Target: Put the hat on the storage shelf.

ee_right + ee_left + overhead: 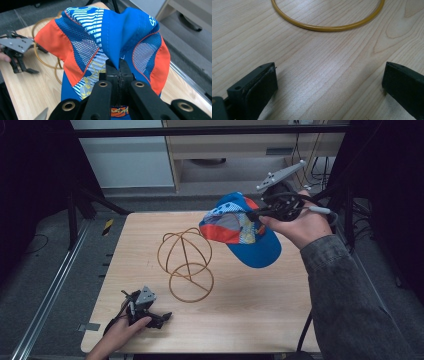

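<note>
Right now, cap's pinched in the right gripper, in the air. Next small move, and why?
Probably carry the cap left, over the wire stand. The right gripper is shut on a fold of its crown, holding it above the table, right of the stand. The left gripper rests open near the base ring.

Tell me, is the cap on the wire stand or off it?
Off: the cap hangs from the right tongs, beside the wire stand.

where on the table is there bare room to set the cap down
Bare wood lies on the light wooden table right of the gold wire hat stand, under the blue and orange mesh cap in the right gripper. The near-left corner is crowded by the left gripper.
</note>
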`<act>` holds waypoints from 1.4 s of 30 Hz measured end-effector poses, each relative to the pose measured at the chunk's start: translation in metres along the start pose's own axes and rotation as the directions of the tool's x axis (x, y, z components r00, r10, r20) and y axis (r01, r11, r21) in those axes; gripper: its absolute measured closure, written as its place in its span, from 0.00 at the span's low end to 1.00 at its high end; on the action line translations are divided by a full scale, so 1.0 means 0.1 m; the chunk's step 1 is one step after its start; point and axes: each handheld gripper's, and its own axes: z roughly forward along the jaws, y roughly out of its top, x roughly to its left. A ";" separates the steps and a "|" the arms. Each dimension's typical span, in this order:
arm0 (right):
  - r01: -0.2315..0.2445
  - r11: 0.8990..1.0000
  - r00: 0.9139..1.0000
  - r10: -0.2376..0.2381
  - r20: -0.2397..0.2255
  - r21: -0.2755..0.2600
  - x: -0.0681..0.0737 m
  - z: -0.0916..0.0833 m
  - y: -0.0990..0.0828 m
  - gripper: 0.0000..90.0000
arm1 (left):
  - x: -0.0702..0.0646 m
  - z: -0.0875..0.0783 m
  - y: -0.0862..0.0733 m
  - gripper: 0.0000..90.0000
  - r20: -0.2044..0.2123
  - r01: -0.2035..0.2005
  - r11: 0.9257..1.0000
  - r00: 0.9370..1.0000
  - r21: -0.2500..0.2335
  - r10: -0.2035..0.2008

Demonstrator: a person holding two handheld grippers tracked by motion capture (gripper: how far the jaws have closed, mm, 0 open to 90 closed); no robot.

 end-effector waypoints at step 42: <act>0.154 0.987 0.981 -0.146 -0.124 0.056 0.52 0.95 0.93 1.00 | 0.00 0.00 0.00 0.00 0.000 0.002 1.000 1.000 -0.003 -0.002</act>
